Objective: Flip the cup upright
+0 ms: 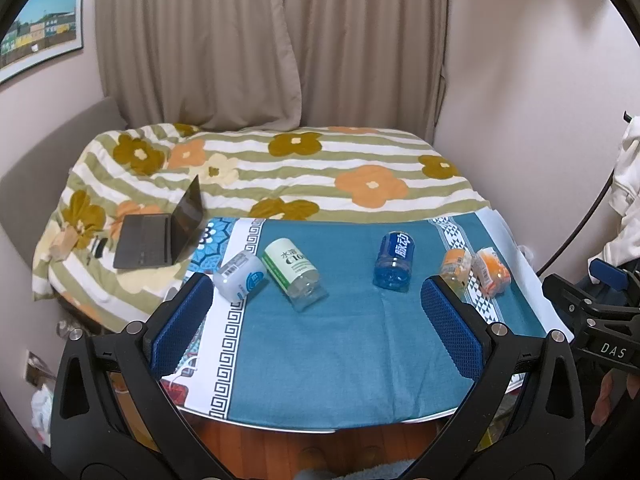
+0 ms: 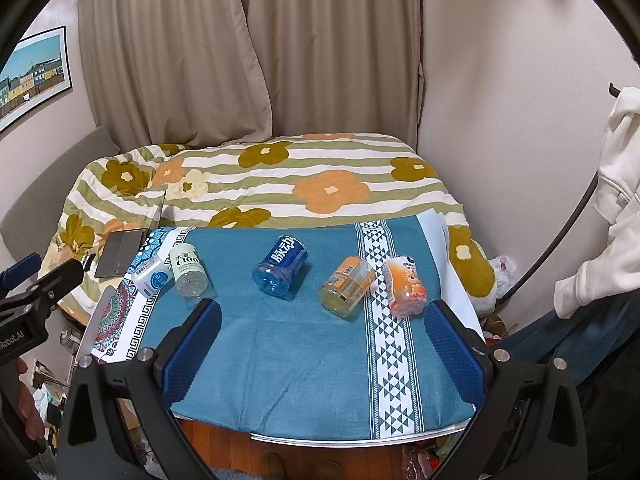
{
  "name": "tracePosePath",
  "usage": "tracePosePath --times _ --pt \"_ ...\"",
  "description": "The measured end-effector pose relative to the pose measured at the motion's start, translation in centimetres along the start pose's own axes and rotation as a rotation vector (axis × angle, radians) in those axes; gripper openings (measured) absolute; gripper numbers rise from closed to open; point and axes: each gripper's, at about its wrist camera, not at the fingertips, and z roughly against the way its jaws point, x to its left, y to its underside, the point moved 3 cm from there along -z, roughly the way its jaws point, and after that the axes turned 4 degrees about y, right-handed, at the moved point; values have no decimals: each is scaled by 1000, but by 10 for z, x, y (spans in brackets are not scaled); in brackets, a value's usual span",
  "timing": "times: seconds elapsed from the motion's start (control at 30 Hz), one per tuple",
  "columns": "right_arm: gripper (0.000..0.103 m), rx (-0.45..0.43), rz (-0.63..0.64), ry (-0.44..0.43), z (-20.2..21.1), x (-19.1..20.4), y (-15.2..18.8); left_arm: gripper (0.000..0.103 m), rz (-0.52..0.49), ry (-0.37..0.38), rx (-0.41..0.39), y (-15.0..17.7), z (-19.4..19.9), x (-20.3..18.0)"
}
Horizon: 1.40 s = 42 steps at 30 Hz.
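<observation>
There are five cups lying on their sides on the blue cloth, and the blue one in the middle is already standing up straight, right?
Not quite. The blue cup is not standing up; it lies on its side like the other four, as the right wrist view shows. All five rest tipped over on the blue cloth, and neither gripper is holding one.

A: What does the left gripper (image 1: pixel 316 312) look like?

B: Black angular arms with triangular cut-outs, silver round screws at the joints, and fingers (image 1: pixel 450 330) faced with blue mesh-textured pads.

A: And the right gripper (image 2: pixel 322 340)?

B: Same black frame, silver screws, blue pads. Seen at the far right of the left wrist view, its body carries white "DAS" lettering; bare fingertips show below it.
</observation>
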Motion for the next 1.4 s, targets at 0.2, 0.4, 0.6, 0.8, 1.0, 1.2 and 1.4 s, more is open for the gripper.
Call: tracePosePath --times 0.2,0.4,0.6,0.8,1.0,1.2,1.4 --pt "101 3 -1 -9 -2 0 0 103 0 -1 -1 0 1 2" --pt "101 2 -3 -13 -2 -1 0 103 2 -4 0 0 3 4" --pt "102 -2 -26 -53 -2 -9 -2 103 18 -20 6 -4 4 2" --pt "102 11 -15 -79 -10 -27 -6 103 17 -17 10 -12 -8 -14" --pt "102 23 25 -75 -31 -44 -3 103 -32 16 47 -20 -35 -37" --pt "101 60 -5 -90 -59 -54 -6 103 -79 73 114 -31 -80 -52" --pt "101 88 -54 -53 -87 -56 -17 103 -137 142 210 -42 -145 -66"
